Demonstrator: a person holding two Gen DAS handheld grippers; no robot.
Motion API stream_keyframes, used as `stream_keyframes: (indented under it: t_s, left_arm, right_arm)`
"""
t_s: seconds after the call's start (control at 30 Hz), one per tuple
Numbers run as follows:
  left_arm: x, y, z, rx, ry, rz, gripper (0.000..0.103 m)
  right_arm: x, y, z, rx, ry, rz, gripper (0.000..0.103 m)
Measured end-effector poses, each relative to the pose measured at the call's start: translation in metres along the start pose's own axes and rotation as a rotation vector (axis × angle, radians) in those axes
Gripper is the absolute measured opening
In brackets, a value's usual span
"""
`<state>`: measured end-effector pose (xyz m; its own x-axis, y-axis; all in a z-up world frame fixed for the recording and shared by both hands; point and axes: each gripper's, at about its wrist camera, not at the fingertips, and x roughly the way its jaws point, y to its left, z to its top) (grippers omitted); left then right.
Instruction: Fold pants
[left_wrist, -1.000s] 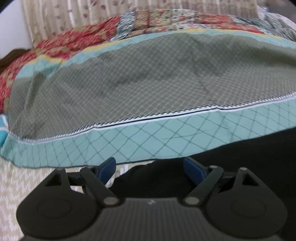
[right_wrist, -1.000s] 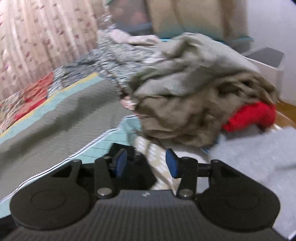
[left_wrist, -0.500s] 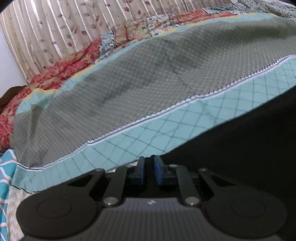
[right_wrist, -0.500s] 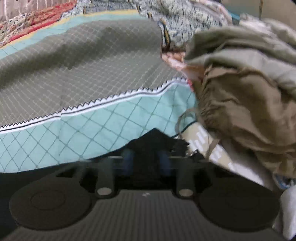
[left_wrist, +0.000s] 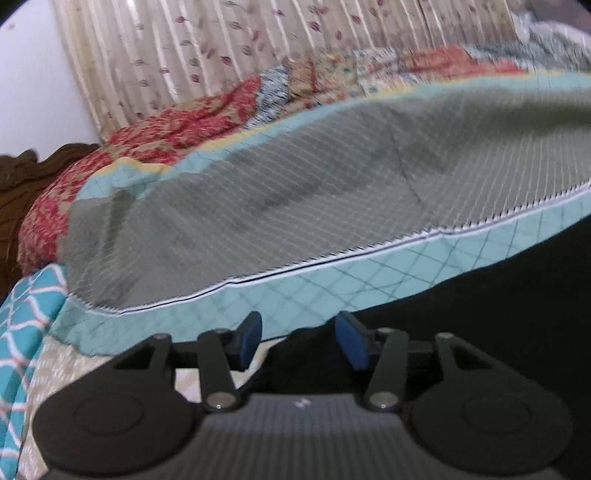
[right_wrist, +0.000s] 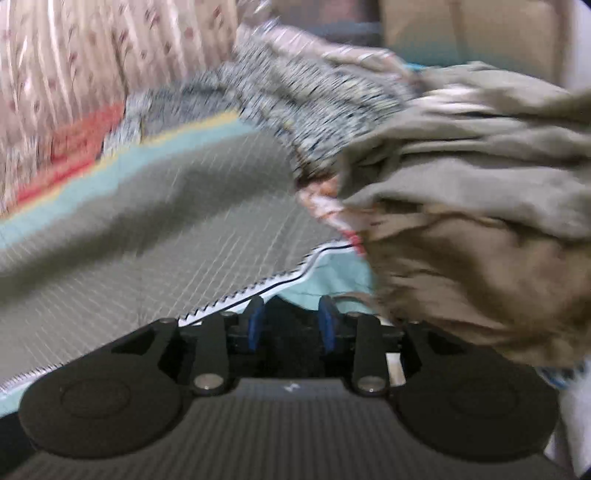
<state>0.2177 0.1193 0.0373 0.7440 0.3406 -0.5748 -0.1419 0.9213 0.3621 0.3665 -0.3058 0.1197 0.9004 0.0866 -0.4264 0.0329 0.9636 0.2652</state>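
Observation:
The black pants (left_wrist: 517, 295) lie on the bed at the lower right of the left wrist view, and their edge reaches in between the fingers. My left gripper (left_wrist: 301, 341) has its jaws opening; the blue pads (left_wrist: 251, 338) stand apart from the cloth, the left one over the beige sheet. In the right wrist view a peak of the black pants (right_wrist: 282, 308) rises between the blue pads (right_wrist: 255, 325). My right gripper (right_wrist: 291, 325) is also opening, with the black cloth in the gap but no visible squeeze. The picture is motion-blurred.
A grey-green quilt (left_wrist: 295, 192) with a teal border covers the bed ahead of both grippers. A heap of khaki clothes (right_wrist: 480, 221) lies close on the right. A curtain (left_wrist: 221, 48) hangs behind, and a dark wooden headboard (left_wrist: 22, 177) is at far left.
Both grippers went from open to pinched on the black pants half a second ago, and now stand apart again. The right view has swung and blurred, with the khaki heap looming larger.

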Motion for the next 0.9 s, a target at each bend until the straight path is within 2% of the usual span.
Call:
stream_keyframes:
  t_s: [0.1,0.17,0.23,0.27,0.37,0.43,0.57,0.67,0.73,0.83,0.9]
  left_arm:
    - [-0.032,0.026,-0.010,-0.075,-0.008,-0.028,0.047]
    - [-0.053,0.042,-0.022,-0.123,0.005,-0.023,0.048]
    - [-0.075,0.061,-0.038,-0.175,0.035,-0.018,0.048]
    - [-0.087,0.070,-0.047,-0.199,0.051,-0.020,0.048]
    - [-0.122,0.090,-0.075,-0.222,0.085,0.005,0.049]
    - [-0.140,0.103,-0.092,-0.242,0.110,0.034,0.054]
    - [-0.167,0.128,-0.127,-0.392,0.186,0.016,0.055]
    - [-0.186,0.134,-0.156,-0.519,0.229,-0.047,0.055]
    - [-0.204,0.128,-0.174,-0.571,0.219,-0.073,0.055]
    - [-0.226,0.110,-0.193,-0.566,0.190,-0.105,0.055]
    - [-0.235,0.095,-0.204,-0.517,0.183,-0.113,0.055]
  right_arm:
    - [-0.020,-0.027,-0.011,0.072,0.015,0.055,0.036]
    - [-0.025,-0.037,-0.022,0.115,0.082,0.110,0.036]
    - [-0.030,-0.039,-0.036,0.124,0.161,0.053,0.037]
    - [-0.037,-0.038,-0.042,0.129,0.167,0.037,0.037]
    - [-0.075,-0.027,-0.059,0.100,0.136,0.157,0.037]
    - [-0.104,-0.012,-0.076,0.036,0.115,0.229,0.037]
    - [-0.155,0.015,-0.120,-0.082,0.134,0.351,0.037]
    - [-0.192,0.030,-0.156,-0.137,0.159,0.437,0.038]
    - [-0.212,0.039,-0.177,-0.175,0.175,0.491,0.038]
    - [-0.240,0.053,-0.205,-0.218,0.202,0.553,0.038]
    - [-0.256,0.062,-0.223,-0.229,0.272,0.626,0.039]
